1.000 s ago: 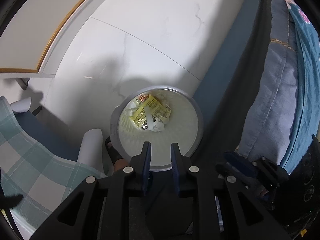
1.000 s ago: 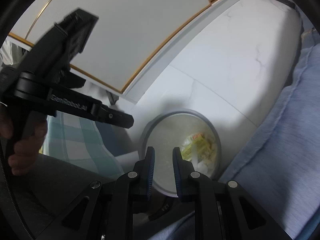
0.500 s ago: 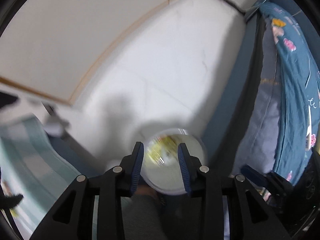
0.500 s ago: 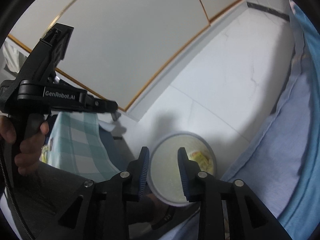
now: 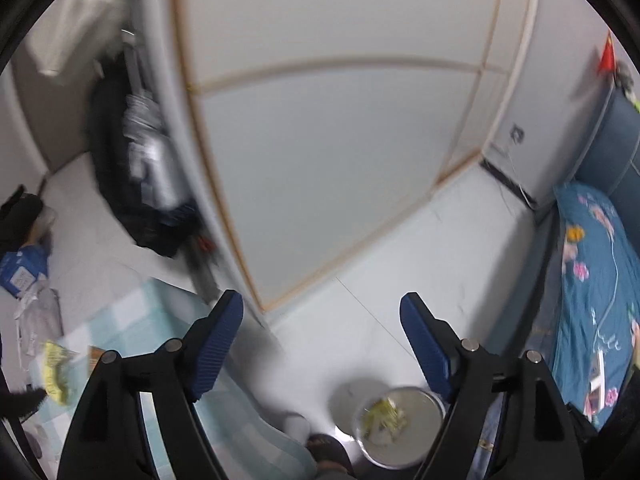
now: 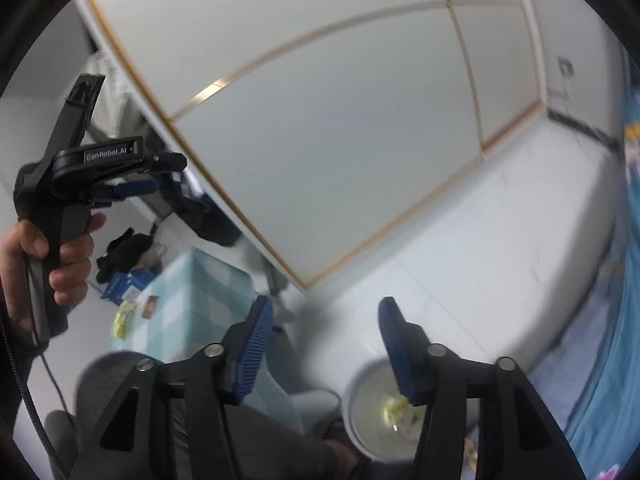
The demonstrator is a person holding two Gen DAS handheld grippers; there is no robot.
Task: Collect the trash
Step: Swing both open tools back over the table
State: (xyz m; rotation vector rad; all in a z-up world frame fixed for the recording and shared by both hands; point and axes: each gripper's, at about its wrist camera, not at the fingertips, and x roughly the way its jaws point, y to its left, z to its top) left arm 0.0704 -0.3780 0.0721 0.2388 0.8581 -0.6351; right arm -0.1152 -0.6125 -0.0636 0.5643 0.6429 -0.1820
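Observation:
A round grey trash bin (image 5: pixel 434 400) stands on the white floor at the bottom of the left wrist view, with yellow wrappers (image 5: pixel 386 416) and white paper inside. The right wrist view shows the same bin (image 6: pixel 360 392) low down. My left gripper (image 5: pixel 320 304) hangs high above it, jaws opening, nothing between them. My right gripper (image 6: pixel 325 308) is also above the bin, jaws opening and empty. A yellow wrapper (image 6: pixel 124 316) lies on the checked tablecloth (image 6: pixel 192 292). A hand (image 6: pixel 60 256) holds the left gripper (image 6: pixel 138 188) at the left.
A white wardrobe with gold-trimmed doors (image 5: pixel 340 160) fills the back. A bed with a blue flowered cover (image 5: pixel 592 280) runs along the right. Dark bags (image 5: pixel 152 200) and a blue box (image 5: pixel 24 268) sit on the floor at the left. A person's grey-clad knee (image 6: pixel 112 392) is below.
Both grippers have risen away from the bin and tilted up toward the wardrobe. Their jaws have spread from nearly shut to wide. The table with the yellow wrapper has come into view.

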